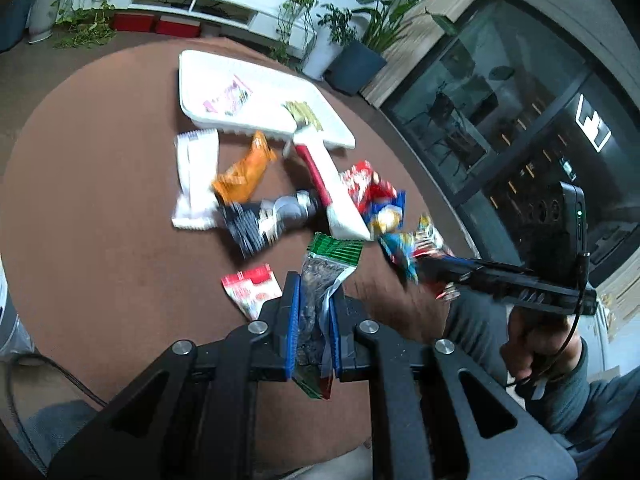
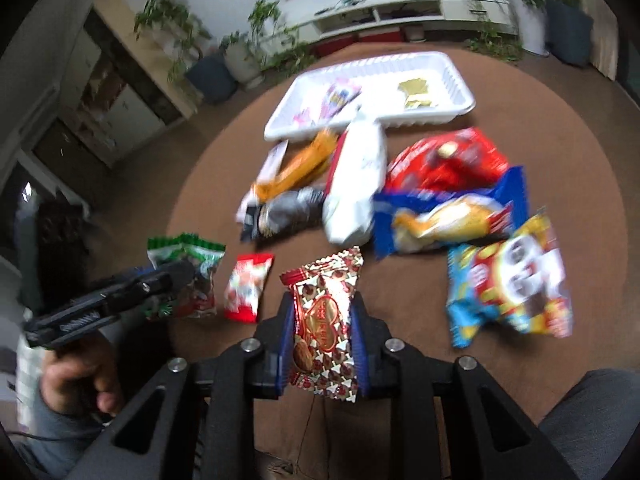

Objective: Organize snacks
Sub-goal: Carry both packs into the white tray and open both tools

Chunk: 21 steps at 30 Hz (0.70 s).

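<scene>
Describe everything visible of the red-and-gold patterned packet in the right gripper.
The red-and-gold packet is a glossy foil-looking pouch with a crimped, zigzag top edge, a small repeating red-and-white pattern and a gold-outlined heart-shaped emblem above what looks like a biscuit picture. It stands roughly upright, its top fanning out above the fingers. The right gripper is shut on its middle, blue pads pressing both sides. It appears lifted above the brown table.

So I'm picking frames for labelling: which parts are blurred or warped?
Left wrist view: right hand-held gripper and nearby packets smeared, green-topped packet fairly sharp. Right wrist view: white tray and far packets blurred, red-patterned packet readable. Both fisheye-bent at edges.
</scene>
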Tool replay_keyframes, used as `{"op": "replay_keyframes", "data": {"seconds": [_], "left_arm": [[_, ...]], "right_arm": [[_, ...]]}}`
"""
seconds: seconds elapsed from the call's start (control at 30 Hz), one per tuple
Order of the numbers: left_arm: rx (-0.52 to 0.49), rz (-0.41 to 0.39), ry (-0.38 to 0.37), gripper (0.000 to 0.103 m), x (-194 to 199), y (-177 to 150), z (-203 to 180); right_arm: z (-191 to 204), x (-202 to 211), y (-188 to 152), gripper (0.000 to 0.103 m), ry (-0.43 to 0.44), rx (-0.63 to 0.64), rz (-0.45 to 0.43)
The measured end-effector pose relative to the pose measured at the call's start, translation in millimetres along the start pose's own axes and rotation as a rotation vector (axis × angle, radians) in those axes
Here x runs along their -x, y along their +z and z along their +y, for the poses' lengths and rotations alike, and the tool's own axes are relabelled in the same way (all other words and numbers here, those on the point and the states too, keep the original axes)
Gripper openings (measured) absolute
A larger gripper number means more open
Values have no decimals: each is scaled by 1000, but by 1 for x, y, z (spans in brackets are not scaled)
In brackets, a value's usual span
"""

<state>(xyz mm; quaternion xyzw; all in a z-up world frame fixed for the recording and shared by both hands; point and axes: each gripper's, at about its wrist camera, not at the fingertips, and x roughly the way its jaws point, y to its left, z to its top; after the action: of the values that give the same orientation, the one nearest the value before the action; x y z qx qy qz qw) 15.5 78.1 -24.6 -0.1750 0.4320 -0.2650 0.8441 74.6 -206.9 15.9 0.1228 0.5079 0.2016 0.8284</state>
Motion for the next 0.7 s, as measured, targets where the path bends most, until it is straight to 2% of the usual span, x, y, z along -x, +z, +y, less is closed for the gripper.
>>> {"op": "replay_keyframes", "data": {"seconds": [0.13, 0.3, 0.43, 0.57, 0.7], "left_arm": [[-9, -59, 5, 11, 16, 34, 5], [-12, -120, 30, 11, 31, 85, 20], [-24, -145, 73, 11, 32, 133, 29], [-37, -159, 103, 11, 23, 175, 34], [-52, -162, 135, 11, 10, 214, 34]], "right_arm": [[-29, 37, 30, 27, -31, -48, -98], [-94, 85, 82, 27, -94, -180, -244], [-125, 97, 127, 27, -166, -227, -306], [-127, 90, 168, 27, -134, -224, -330], [-90, 59, 209, 27, -107, -106, -305]]}}
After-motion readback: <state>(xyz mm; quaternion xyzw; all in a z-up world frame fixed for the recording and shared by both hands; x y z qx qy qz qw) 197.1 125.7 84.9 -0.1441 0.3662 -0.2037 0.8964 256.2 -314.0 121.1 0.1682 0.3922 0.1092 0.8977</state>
